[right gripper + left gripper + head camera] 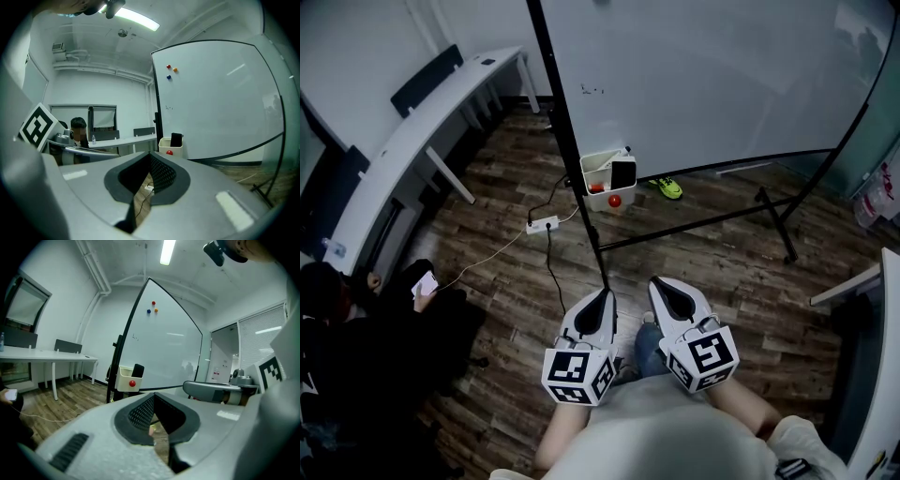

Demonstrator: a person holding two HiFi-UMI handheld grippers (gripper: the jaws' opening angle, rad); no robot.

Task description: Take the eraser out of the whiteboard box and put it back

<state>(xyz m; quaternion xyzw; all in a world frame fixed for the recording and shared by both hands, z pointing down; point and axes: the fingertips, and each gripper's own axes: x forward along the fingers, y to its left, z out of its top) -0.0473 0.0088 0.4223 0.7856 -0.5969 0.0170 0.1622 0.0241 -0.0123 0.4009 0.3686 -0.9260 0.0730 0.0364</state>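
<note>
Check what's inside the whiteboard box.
A black eraser stands upright in the box, top above the rim, beside something red. The box's bottom is hidden by its walls.

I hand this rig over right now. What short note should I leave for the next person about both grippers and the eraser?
Left gripper: shut, empty.
Right gripper: shut, empty.
Both are far from the whiteboard.
The eraser stands upright in the white box on the whiteboard's frame.
Done: nothing yet.
To do: go to the box, take the eraser out, put it back.
</note>
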